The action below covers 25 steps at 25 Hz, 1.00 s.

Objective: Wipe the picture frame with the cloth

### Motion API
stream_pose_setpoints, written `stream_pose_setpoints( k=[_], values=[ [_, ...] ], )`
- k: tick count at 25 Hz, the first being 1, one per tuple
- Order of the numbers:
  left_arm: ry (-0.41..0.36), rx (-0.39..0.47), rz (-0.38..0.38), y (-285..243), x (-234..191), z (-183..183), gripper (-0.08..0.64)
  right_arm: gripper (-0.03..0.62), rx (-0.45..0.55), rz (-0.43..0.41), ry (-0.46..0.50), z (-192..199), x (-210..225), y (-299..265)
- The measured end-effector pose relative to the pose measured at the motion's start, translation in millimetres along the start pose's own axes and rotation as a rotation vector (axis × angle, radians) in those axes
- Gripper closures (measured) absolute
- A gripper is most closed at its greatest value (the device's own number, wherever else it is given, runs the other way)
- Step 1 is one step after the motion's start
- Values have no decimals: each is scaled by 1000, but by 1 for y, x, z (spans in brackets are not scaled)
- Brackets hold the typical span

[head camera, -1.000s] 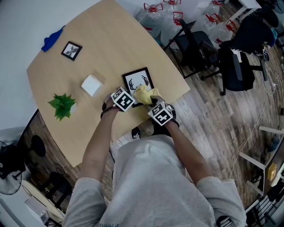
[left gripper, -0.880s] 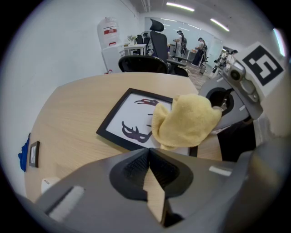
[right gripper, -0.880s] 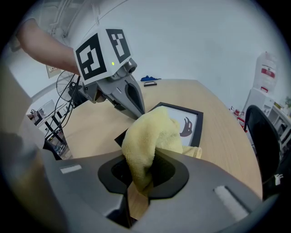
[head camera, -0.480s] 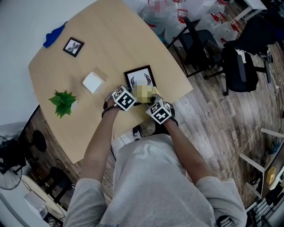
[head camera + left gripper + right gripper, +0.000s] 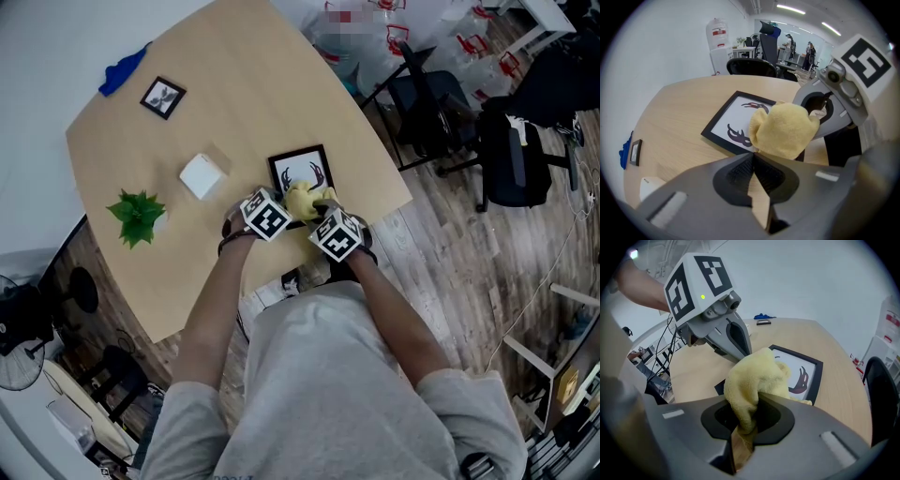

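At my right hand, the right gripper [image 5: 744, 425] pinches the yellow cloth [image 5: 757, 373], which bunches up above its jaws. Beside it, my left gripper [image 5: 754, 161] has its jaws pressed together on nothing, tips just short of the cloth. Beyond them the wad rests on the near edge of the picture frame [image 5: 302, 167], flat on the table [image 5: 234, 75]. Over the last second it has hardly shifted from that edge, so I judge the wiping barely begun, the antler print farther up still to do. Farthest off sit a white box [image 5: 202, 175] and a plant [image 5: 137, 216].
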<state>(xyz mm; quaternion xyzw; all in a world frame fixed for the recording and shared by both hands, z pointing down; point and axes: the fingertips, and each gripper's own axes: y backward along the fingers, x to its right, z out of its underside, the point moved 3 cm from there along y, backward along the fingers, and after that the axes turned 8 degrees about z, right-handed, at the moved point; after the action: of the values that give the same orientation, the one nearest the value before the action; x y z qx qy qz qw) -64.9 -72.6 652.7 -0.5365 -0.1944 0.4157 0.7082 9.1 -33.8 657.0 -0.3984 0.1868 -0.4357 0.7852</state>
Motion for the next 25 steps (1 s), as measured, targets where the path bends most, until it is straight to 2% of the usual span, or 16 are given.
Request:
stream_pose_setpoints(
  k=[25],
  values=[
    [102,68,-17,-1,-4,2,508,543,-26,-69,148,-43,47,-32]
  ],
)
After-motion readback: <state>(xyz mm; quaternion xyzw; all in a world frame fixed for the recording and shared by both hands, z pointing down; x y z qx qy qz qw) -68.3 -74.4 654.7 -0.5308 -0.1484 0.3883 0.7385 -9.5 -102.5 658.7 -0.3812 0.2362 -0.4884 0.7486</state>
